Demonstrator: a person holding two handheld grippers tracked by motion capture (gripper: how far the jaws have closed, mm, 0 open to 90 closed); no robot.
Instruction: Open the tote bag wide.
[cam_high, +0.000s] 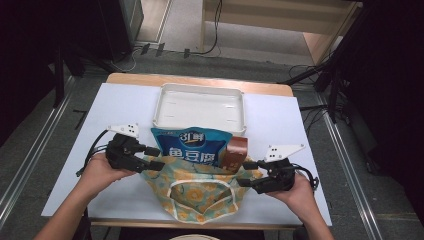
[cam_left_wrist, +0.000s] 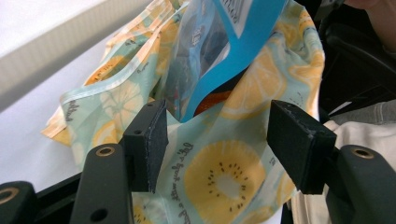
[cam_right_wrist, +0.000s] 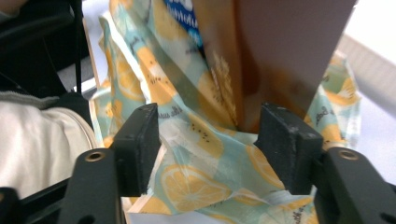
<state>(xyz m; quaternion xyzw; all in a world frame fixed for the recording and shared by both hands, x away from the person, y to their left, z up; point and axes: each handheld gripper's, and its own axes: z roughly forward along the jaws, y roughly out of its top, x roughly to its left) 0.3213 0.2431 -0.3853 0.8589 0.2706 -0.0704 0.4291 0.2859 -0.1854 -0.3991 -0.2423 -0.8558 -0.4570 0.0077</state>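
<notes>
A fabric bag (cam_high: 200, 192) printed with lemons and kiwi slices lies at the table's near edge, its mouth facing away from me. A blue snack pouch (cam_high: 192, 145) and a brown packet (cam_high: 236, 152) stick out of it. My left gripper (cam_high: 155, 158) is at the bag's left rim, open, with bag cloth (cam_left_wrist: 224, 177) lying loose between its jaws below the blue pouch (cam_left_wrist: 243, 42). At the bag's right rim my right gripper (cam_high: 246, 173) is open too. Bag cloth (cam_right_wrist: 196, 177) sits between its jaws, and the brown packet (cam_right_wrist: 289, 51) stands just beyond.
A white plastic tray (cam_high: 200, 107) sits behind the bag, toward the far edge. A white sheet (cam_high: 115, 110) covers the wooden table. Cables and dark stands crowd the floor around it. A person's pale clothing (cam_right_wrist: 42, 140) shows past the table's near edge.
</notes>
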